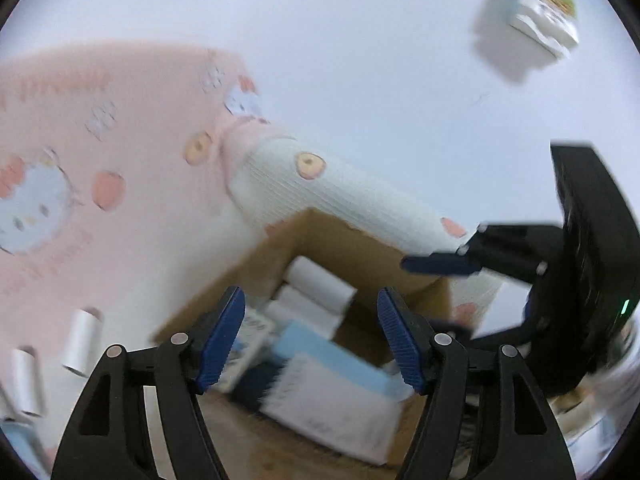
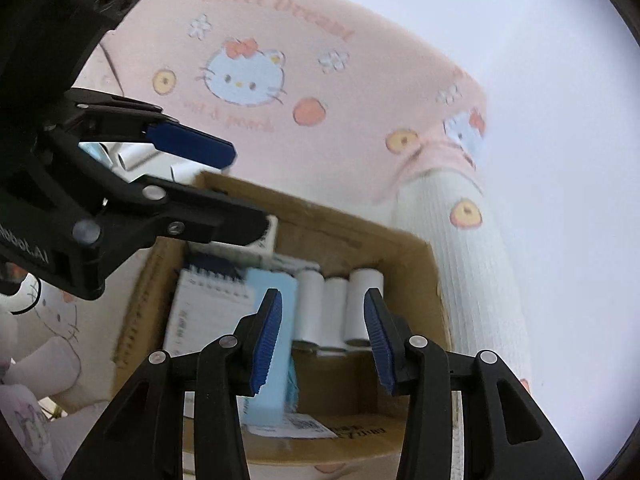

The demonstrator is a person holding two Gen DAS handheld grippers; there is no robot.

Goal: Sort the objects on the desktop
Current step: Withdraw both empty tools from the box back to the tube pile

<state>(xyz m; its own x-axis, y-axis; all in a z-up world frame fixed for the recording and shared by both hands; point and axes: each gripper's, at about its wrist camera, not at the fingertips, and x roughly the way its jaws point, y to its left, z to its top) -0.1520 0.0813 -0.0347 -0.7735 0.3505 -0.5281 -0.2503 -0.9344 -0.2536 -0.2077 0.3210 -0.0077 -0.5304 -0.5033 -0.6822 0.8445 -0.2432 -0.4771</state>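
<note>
A brown cardboard box [image 1: 360,256] [image 2: 416,276] lies on a pink cartoon-cat cloth. Inside are white paper rolls [image 1: 320,284] [image 2: 362,304], a light blue box [image 1: 340,360] [image 2: 272,344] and a spiral notebook [image 2: 208,312]. My left gripper [image 1: 312,340] is open and empty above the box. My right gripper [image 2: 322,340] is open and empty above the rolls. The right gripper also shows in the left wrist view [image 1: 440,264], the left gripper in the right wrist view [image 2: 224,184].
A small white and blue carton [image 1: 532,16] stands on the white table at the far right. Loose white rolls [image 1: 82,340] [image 2: 136,156] lie on the pink cloth [image 1: 100,160] [image 2: 320,100] outside the box.
</note>
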